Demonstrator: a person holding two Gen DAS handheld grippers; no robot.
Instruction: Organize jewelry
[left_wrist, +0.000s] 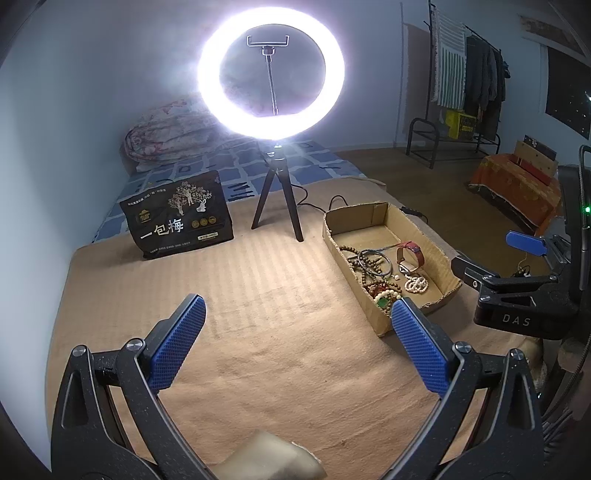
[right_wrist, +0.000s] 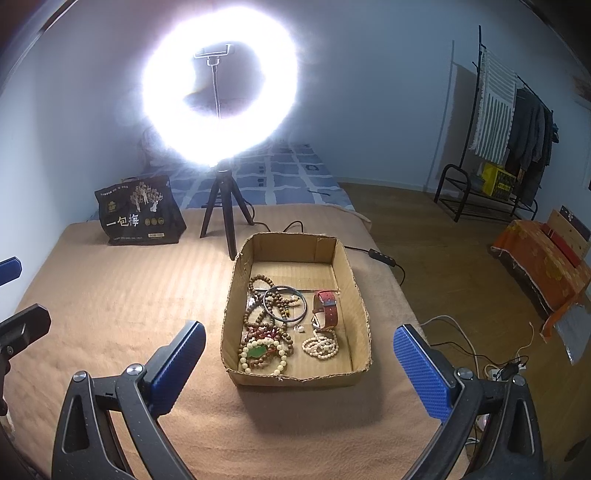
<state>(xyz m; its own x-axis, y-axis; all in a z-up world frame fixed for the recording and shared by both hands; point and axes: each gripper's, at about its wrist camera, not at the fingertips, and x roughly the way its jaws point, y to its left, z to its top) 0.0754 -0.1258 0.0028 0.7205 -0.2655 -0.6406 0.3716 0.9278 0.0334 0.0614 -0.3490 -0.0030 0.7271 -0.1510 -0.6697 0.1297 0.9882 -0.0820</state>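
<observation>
Both hand-held grippers, left (left_wrist: 297, 345) and right (right_wrist: 299, 363), hover wide and empty over the bed, with all the jewelry lying in the shallow brown cardboard box (right_wrist: 360, 306).

In the right wrist view the box sits at frame centre on the tan ribbed blanket (right_wrist: 122, 306); inside, brown wooden bead strings (right_wrist: 258, 314), a dark metal bangle (right_wrist: 285, 304), a red-strapped wristwatch (right_wrist: 325, 308), a coiled cream bead strand (right_wrist: 320, 347) and a pale bead bracelet with a green stone (right_wrist: 260, 352) lie heaped and overlapping toward its near half. No loose piece shows on the blanket. This fits either jewelry already gathered into the box or a heap waiting to be sorted, so no single next move is settled; any pick would mean lifting one strand from tangled neighbours.
</observation>
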